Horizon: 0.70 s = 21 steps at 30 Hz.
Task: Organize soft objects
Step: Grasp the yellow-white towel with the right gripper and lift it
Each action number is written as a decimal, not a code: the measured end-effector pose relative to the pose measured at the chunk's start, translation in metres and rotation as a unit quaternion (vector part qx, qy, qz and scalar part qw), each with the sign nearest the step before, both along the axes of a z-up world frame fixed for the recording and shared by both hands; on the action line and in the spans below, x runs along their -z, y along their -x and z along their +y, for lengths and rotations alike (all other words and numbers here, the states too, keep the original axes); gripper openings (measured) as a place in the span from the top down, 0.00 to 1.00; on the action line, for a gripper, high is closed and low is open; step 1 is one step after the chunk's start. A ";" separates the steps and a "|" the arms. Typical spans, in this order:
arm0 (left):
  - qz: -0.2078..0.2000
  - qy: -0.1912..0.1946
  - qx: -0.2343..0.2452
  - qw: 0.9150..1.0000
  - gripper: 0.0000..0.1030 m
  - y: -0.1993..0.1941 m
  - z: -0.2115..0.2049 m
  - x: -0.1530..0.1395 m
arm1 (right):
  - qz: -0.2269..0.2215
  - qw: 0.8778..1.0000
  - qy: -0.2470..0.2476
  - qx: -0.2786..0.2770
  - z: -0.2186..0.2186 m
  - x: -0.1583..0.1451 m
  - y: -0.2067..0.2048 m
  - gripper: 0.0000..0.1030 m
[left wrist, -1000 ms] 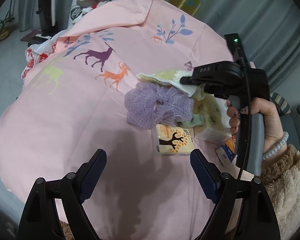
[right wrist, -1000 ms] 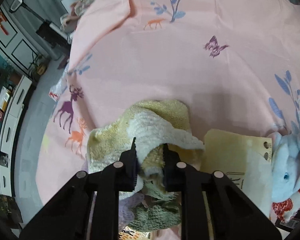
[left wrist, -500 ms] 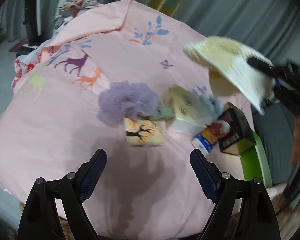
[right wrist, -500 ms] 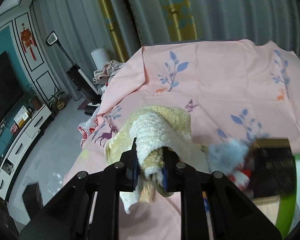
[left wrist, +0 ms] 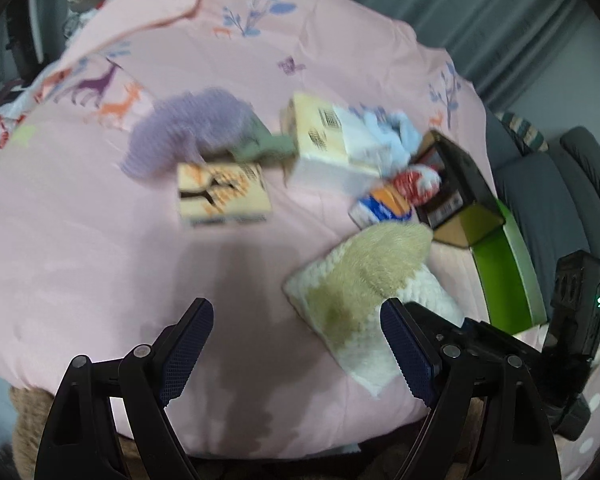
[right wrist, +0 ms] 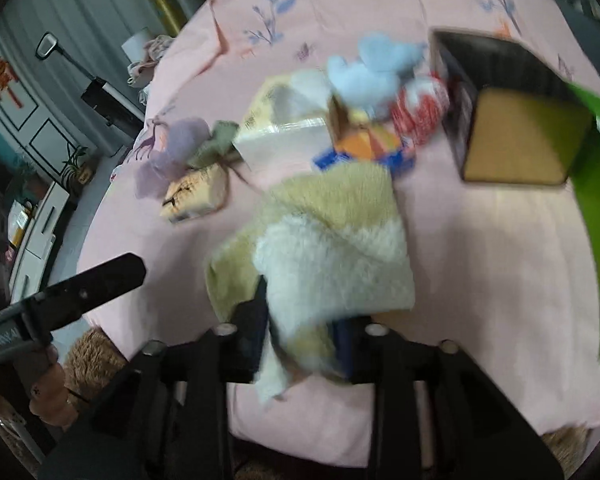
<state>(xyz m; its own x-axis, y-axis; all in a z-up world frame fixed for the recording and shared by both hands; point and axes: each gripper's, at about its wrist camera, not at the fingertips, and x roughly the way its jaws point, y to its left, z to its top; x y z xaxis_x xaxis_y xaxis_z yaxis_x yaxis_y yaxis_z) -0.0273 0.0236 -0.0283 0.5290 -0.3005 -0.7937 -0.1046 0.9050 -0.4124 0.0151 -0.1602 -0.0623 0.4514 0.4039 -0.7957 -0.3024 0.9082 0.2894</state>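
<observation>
Left gripper (left wrist: 296,352) hangs wide open and empty over the pink cloth (left wrist: 80,248). Right gripper (right wrist: 304,340) pinches the cream towel (right wrist: 332,256), low near the table's front edge; setting it down seems underway, so opening comes next.

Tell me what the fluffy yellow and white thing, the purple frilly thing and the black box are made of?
The yellow and white cloth looks like thick terry or fleece: fuzzy pile, soft folds, drooping from the right tool. The purple scrunchie seems thin, gathered fabric, ruffled and matte, though blurred. The black box looks like printed cardboard: flat stiff panels, plain brown on one face.
</observation>
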 end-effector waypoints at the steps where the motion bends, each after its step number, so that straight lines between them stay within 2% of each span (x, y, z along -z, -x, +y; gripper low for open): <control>1: 0.005 0.001 0.006 1.000 0.17 -0.001 -0.004 0.003 | 0.007 1.000 -0.016 0.009 -0.006 0.000 0.001 0.46; 2: 0.008 0.003 0.012 1.000 0.17 -0.001 -0.009 0.004 | 0.014 0.999 -0.035 0.017 -0.014 -0.002 0.003 0.33; 8: 0.009 0.036 0.051 0.998 0.17 -0.009 -0.036 0.008 | -0.013 0.994 -0.098 0.049 -0.055 -0.031 0.011 0.21; 12: 0.019 0.059 0.079 0.995 0.17 -0.021 -0.060 0.018 | 0.013 0.989 -0.135 0.050 -0.064 -0.029 -0.008 0.20; 17: 0.036 0.054 0.090 0.994 0.17 -0.033 -0.078 0.033 | 0.070 0.987 -0.142 0.024 -0.049 -0.004 -0.035 0.21; 19: 0.030 0.049 0.090 0.994 0.17 -0.035 -0.080 0.033 | 0.090 0.987 -0.133 0.017 -0.043 0.009 -0.042 0.24; 21: 0.028 0.052 0.089 0.994 0.17 -0.037 -0.080 0.034 | 0.105 0.986 -0.126 0.015 -0.040 0.021 -0.045 0.31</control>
<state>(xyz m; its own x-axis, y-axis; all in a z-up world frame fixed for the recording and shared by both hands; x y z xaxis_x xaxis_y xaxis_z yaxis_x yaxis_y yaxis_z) 0.0102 -0.0568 -0.0624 0.4155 -0.4669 -0.7806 0.0275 0.8642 -0.5023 0.0603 -0.1998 -0.0835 0.3023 0.5900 -0.7486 -0.1855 0.8068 0.5610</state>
